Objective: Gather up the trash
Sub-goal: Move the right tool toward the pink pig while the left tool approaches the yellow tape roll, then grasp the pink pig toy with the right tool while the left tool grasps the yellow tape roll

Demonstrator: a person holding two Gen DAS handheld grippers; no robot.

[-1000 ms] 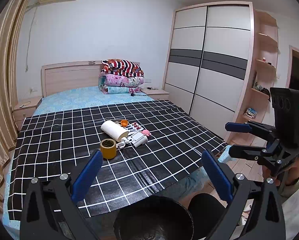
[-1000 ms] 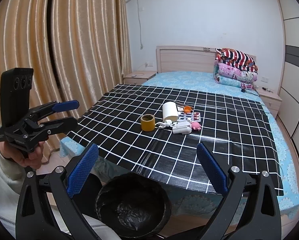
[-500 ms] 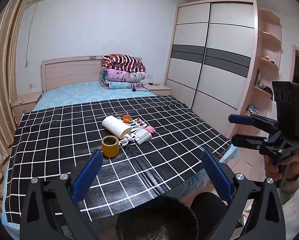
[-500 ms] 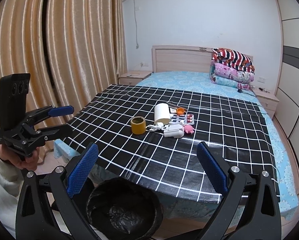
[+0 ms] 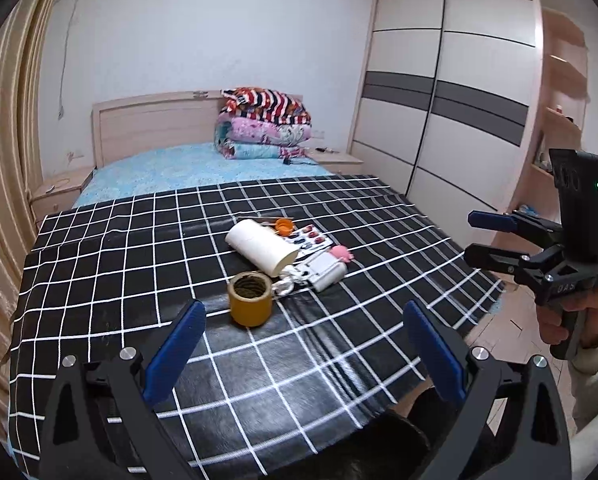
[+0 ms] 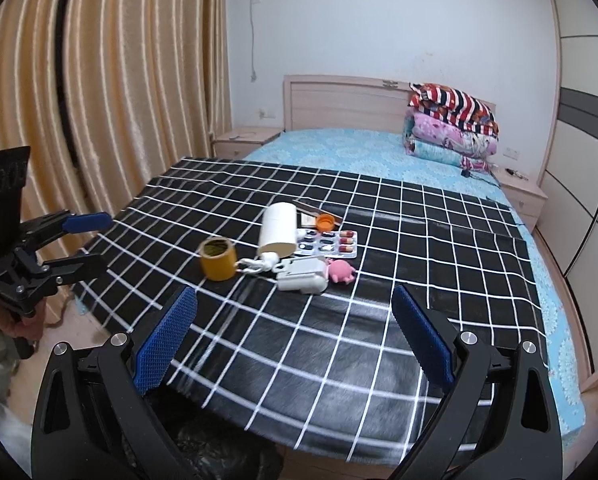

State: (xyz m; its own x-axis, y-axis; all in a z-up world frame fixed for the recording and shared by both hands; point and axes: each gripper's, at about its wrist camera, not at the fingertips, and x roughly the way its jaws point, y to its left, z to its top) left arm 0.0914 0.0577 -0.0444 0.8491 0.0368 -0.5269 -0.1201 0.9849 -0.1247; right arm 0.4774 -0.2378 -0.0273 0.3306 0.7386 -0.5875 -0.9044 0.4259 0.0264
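A cluster of small items lies on the black checked cloth: a yellow tape roll, a white paper roll, an orange cap, a pill blister pack, a white charger and a pink toy. My left gripper is open and empty, short of the tape roll. My right gripper is open and empty near the cloth's front edge. A black-lined bin sits below the bed's edge.
The bed has a blue sheet and folded blankets at the headboard. Curtains hang on the left, a wardrobe stands on the right. Nightstands flank the bed.
Both grippers have moved forward toward the bed and the item cluster, which looms larger. The bin has slipped lower in both views. Both stay open.
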